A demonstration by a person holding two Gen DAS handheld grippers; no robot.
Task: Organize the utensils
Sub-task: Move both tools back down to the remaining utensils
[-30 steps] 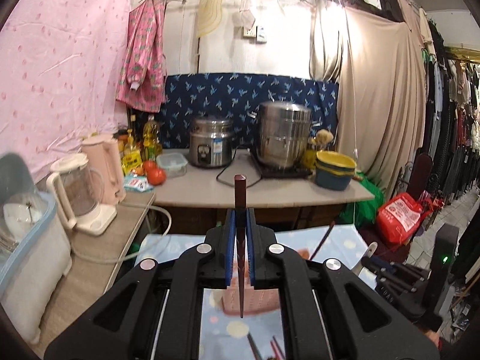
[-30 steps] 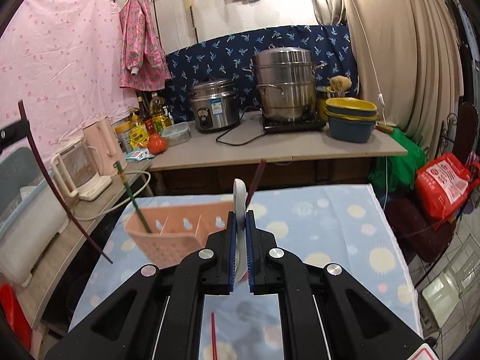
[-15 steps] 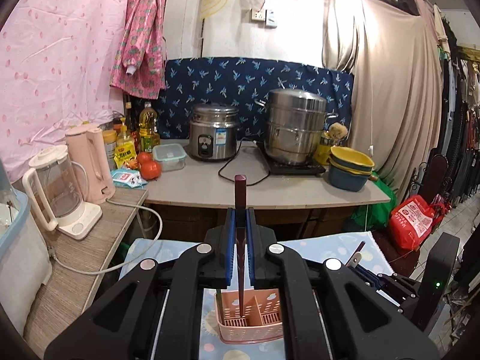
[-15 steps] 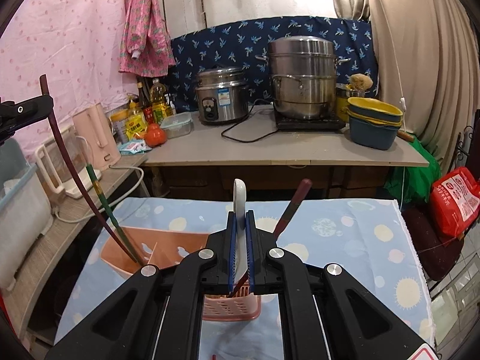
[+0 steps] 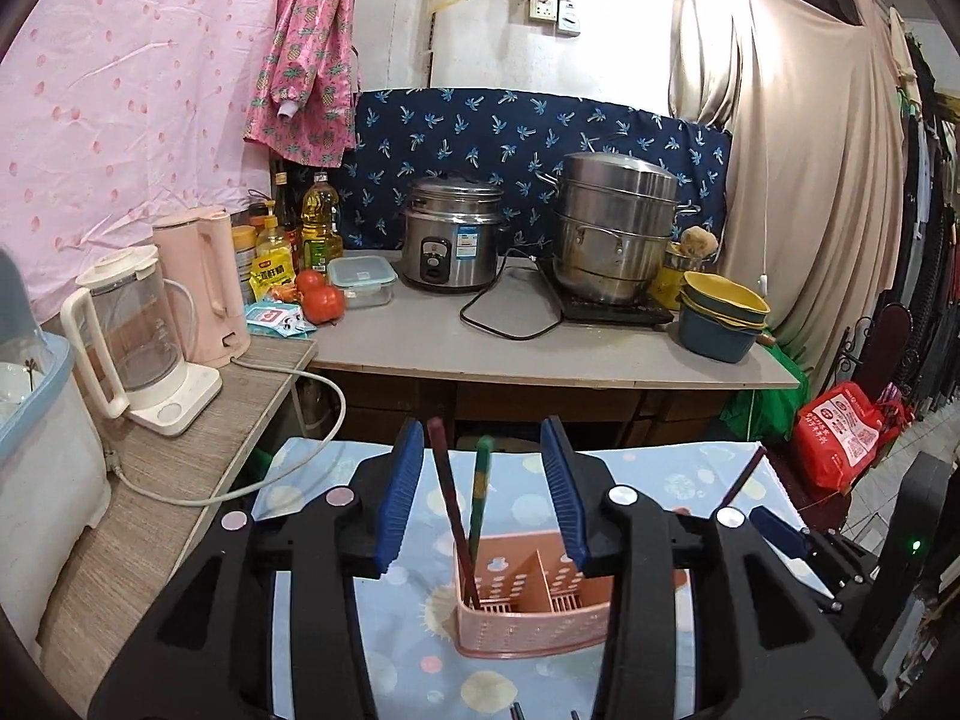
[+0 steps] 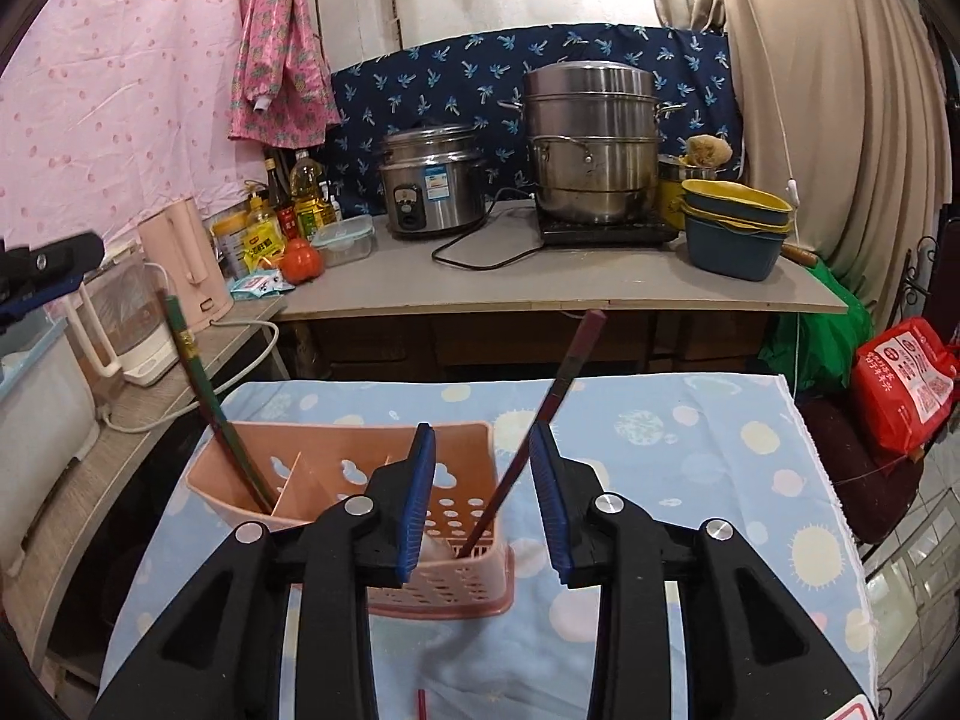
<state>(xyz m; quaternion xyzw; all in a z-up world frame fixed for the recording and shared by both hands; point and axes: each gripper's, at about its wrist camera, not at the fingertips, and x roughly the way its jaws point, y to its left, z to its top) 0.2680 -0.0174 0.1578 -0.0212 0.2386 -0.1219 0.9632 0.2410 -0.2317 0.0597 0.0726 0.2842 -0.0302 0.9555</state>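
Note:
A pink slotted utensil basket [image 5: 534,618] stands on the blue spotted tablecloth [image 5: 420,648]. My left gripper [image 5: 481,429] hovers over it with its jaws opening. A dark red chopstick [image 5: 450,510] and a green chopstick [image 5: 480,498] stand free between them in the left compartment, untouched. My right gripper [image 6: 481,429] is above the basket [image 6: 336,456], jaws also opening. Another dark red chopstick [image 6: 540,414] leans between them without contact, and a pale shape [image 6: 429,549] lies in the compartment below. The green chopstick [image 6: 204,384] leans at the left end.
A red chopstick [image 6: 422,705] lies on the cloth near the bottom edge. A counter behind holds a rice cooker [image 5: 450,234], a steel steamer pot [image 5: 618,228] and stacked bowls [image 5: 720,318]. A side shelf at left carries a blender [image 5: 138,330] and a pink kettle [image 5: 204,282].
Both grippers came down closer to the basket and opened. The left one let go of the dark red chopstick, which stands in the basket. The right one released the white spoon.

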